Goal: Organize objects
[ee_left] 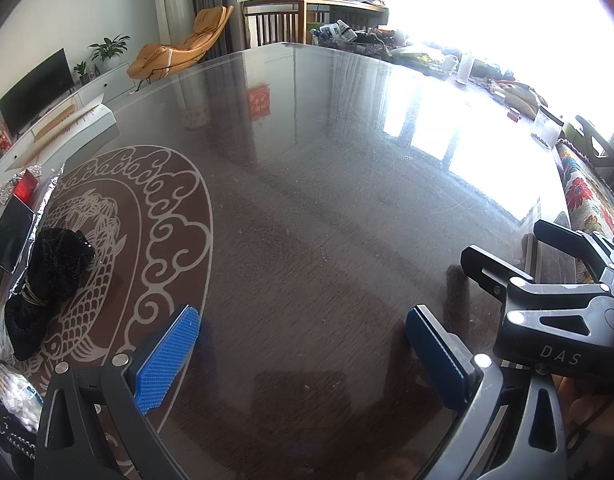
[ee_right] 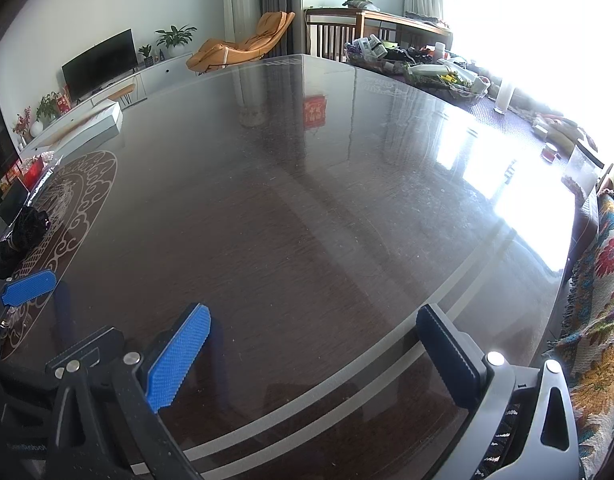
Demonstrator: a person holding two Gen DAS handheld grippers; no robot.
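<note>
Glossy dark table [ee_left: 327, 184] fills both views; black cloth bundle [ee_left: 51, 276] lies at its left edge. Left gripper [ee_left: 303, 356] and right gripper [ee_right: 315, 356] hover spread, empty. Risk: loose fabric slipping from a shallow pinch.

This is a home living room. A television [ee_right: 101, 66] stands on a low white cabinet [ee_right: 107, 96] with potted plants [ee_right: 175, 38]. An orange lounge chair [ee_right: 243, 46] sits beyond the glass-topped dining table [ee_right: 307, 200], near curtains [ee_right: 237, 4].
</note>
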